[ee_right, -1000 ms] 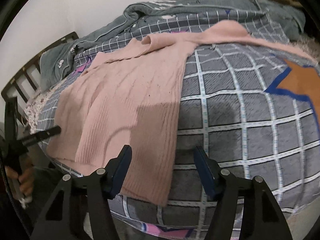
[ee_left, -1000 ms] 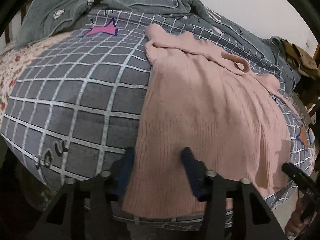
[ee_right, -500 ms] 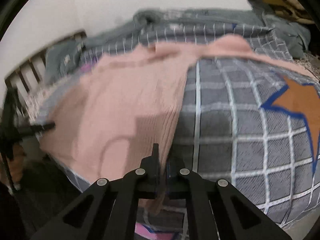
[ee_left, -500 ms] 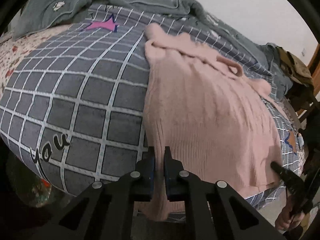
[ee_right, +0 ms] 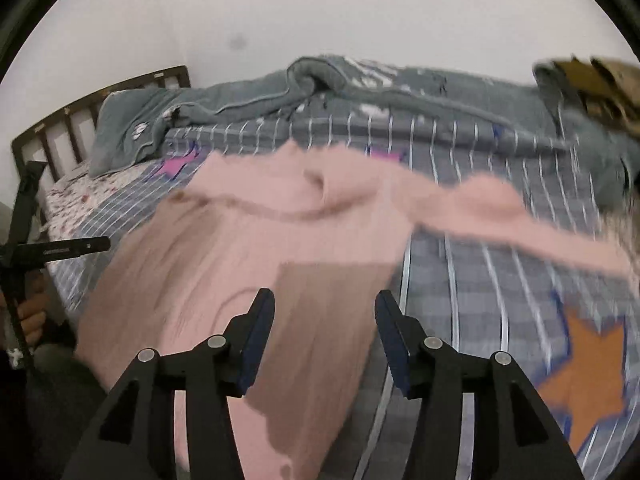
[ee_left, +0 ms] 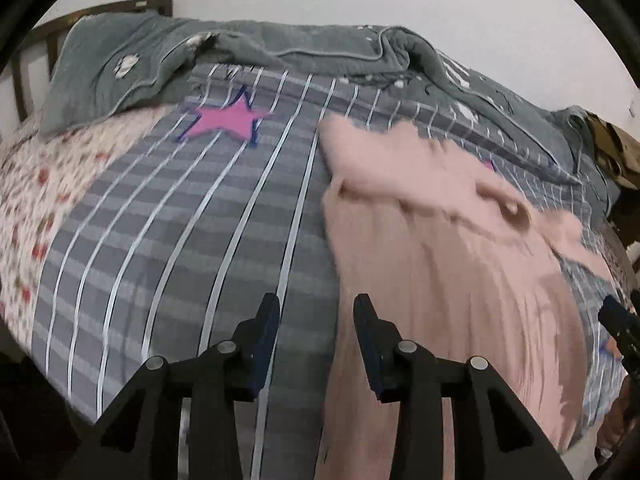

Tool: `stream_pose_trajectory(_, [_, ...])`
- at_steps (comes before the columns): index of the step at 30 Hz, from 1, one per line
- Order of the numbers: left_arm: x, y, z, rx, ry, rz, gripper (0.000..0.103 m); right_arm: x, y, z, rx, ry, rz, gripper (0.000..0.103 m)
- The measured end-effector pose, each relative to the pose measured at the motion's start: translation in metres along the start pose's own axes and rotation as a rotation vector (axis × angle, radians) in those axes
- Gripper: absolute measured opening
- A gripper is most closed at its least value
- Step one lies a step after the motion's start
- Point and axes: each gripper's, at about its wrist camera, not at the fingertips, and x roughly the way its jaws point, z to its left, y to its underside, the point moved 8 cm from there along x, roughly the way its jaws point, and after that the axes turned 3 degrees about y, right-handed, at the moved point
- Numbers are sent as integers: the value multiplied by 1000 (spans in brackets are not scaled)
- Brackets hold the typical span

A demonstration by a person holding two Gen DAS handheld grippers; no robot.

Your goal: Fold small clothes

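Note:
A pink knit sweater [ee_left: 440,260] lies spread flat on the grey checked blanket [ee_left: 180,240], collar toward the far side. My left gripper [ee_left: 316,304] hovers above its left edge; its jaws are opening, with only blanket showing between them and the sweater beside the right finger. My right gripper [ee_right: 325,296] hangs over the sweater [ee_right: 240,240] near its lower right part. Its jaws are opening too, and the knit lies below them, not pinched. One sleeve [ee_right: 520,220] trails right. Each gripper shows at the edge of the other's view: right gripper [ee_left: 618,320], left gripper [ee_right: 60,248].
A rumpled grey-green quilt [ee_left: 280,52] is bunched along the far side of the bed, below a dark wooden headboard [ee_right: 100,100]. A floral sheet [ee_left: 32,200] shows at the left. A brown bundle [ee_right: 592,84] lies at the far right. A hand [ee_right: 32,320] holds the left gripper.
Half a second ago both grippers were shut on the sweater's near hem. Both now stand open, higher and further in over the bed, with the hem out of their jaws.

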Motion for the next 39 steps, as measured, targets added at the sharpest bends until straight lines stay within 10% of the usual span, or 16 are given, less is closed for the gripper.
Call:
stream_pose_trajectory(4, [28,-48,-18,18,27,-23,41,40,-49,-5,-13,34,-39,52])
stream_pose_trajectory(7, [53,-75,-34,15,51,-36,74,67,-75,-4,-30,47,-49,56])
stream_pose_trajectory(14, [110,-122,-53,69,-2,-44,74,138,-96,2,-69,62,36,59])
stream_pose_trajectory(18, [141,-120,-42,17,-19,5,66,162,-97,4,-76,35,75,59])
stream_pose_trajectory(20, [155,-115,-40,14,-8,24,18,171,-95,4,-58,9,84,59])
stream_pose_trajectory(21, [157,-115,-38,19,-22,16,13,174,-93,4,-49,-5,90,59])
stream_pose_trajectory(36, [159,-119,5,-119,-17,10,27,212,-116,37,-155,-8,145,64])
stream_pose_trajectory(38, [161,-121,4,-120,-15,8,27,224,-111,33,-156,28,170,14])
stream_pose_trajectory(39, [160,-121,3,-119,-17,6,27,222,-111,29,-138,12,167,6])
